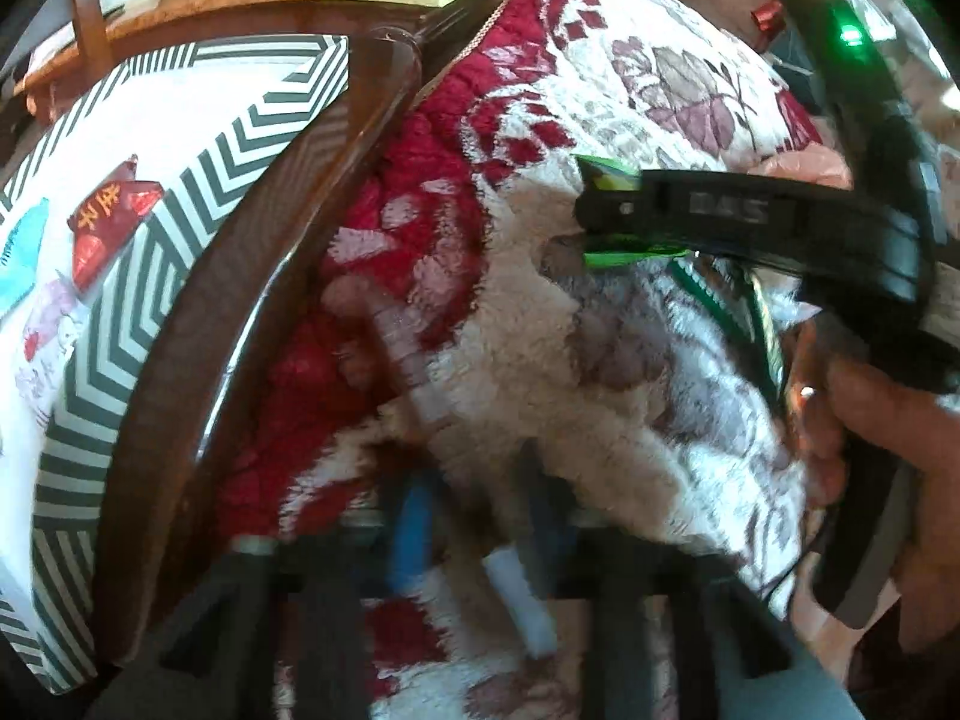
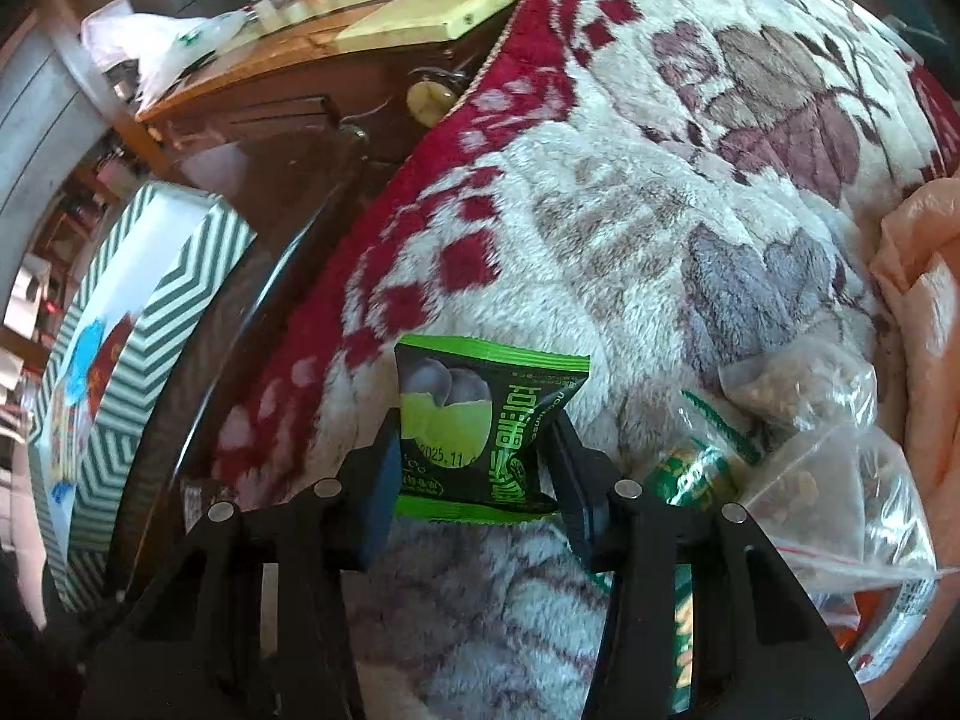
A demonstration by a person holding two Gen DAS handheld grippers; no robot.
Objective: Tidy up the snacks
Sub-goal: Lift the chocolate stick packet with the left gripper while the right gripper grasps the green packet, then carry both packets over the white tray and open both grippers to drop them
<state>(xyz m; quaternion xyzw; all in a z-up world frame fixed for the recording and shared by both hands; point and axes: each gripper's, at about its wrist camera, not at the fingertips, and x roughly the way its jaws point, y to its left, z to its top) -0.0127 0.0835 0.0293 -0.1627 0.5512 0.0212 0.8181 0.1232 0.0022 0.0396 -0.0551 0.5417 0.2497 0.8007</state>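
Pinching one green snack packet [image 2: 486, 426]

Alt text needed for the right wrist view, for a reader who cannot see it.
The right gripper is shut on a small green-and-black snack packet above a fluffy white, red and mauve floral blanket. A box with a green-and-white chevron rim sits at left, clear plastic bags of snacks at right.
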